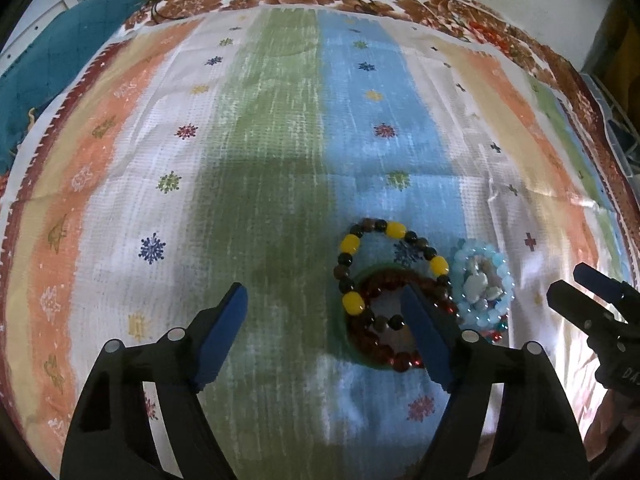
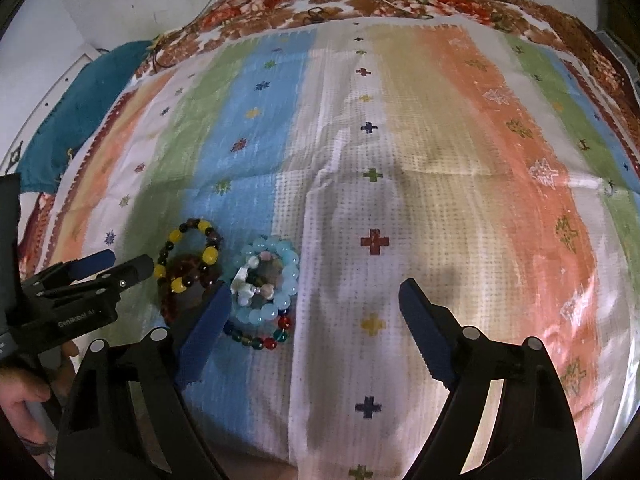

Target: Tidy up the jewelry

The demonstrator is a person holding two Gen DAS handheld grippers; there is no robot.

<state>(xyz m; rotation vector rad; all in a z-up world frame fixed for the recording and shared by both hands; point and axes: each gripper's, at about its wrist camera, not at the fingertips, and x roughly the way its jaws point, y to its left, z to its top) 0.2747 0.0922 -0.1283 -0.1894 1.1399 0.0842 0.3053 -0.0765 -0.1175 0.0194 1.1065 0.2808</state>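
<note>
**Bracelets bunched on the cloth, both tools empty**

Our left gripper (image 1: 324, 312) hangs low over the striped cloth (image 1: 280, 140), jaws spread wide and holding nothing. Its right finger sits over the dark red bracelet (image 1: 372, 344), which appears to lie on a green ring beneath it. Overlapping that is the yellow-and-black bracelet (image 1: 352, 268), and just to the right a pale blue bracelet (image 1: 500, 276) circles some whitish pieces, with a string of red and teal beads (image 2: 260, 340) touching its near edge.

We judge these light, floppy on their cords, and the smooth beads slippery; pinching across one bead strand at an outer arc, clear of its neighbours, looks safest.

Our right gripper (image 2: 316, 300) points forward over the white stripe, jaws equally wide and empty, its left finger beside the blue bracelet.
</note>
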